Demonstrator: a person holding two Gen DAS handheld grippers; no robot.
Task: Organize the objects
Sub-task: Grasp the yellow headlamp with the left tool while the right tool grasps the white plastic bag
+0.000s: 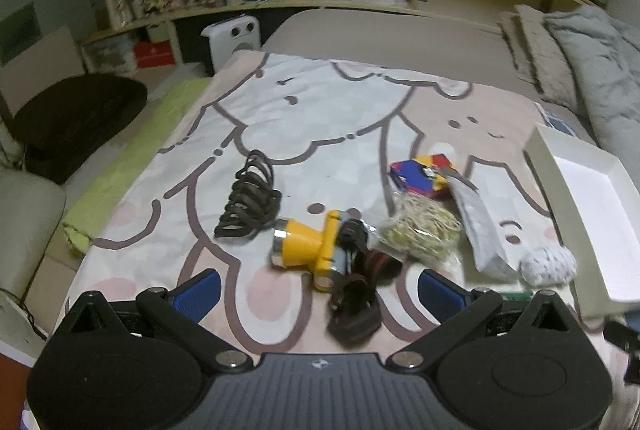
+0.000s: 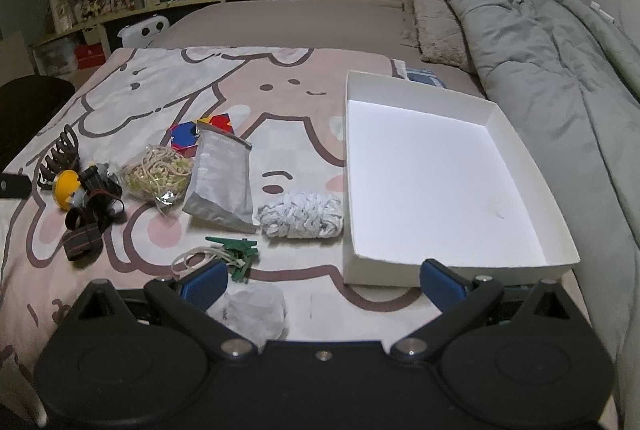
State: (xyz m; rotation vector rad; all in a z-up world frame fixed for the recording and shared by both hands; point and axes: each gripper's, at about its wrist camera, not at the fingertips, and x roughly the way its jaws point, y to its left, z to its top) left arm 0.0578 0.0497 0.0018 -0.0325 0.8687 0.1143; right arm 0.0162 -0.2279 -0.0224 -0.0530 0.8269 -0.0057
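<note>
Fingers of the left gripper (image 1: pixel 316 292) spread wide, empty, above the yellow headlamp (image 1: pixel 304 244) on the bed blanket (image 1: pixel 160 190); right gripper (image 2: pixel 323 280) likewise wide apart, empty, at the white box (image 2: pixel 420 270) — nothing in it yet. Judged step: first pick. Next move: lower onto the headlamp, mind its strap. Rubber-band bag (image 2: pixel 158 174), silver pouch (image 2: pixel 222 182), white yarn (image 2: pixel 300 216) crowd the path rightward.

headlamp (image 1: pixel 304 244): yellow | box (image 2: pixel 420 166): white | pouch (image 2: pixel 222 182): grey | blanket (image 2: pixel 160 86): pink (brown-outlined cartoon animals)
</note>
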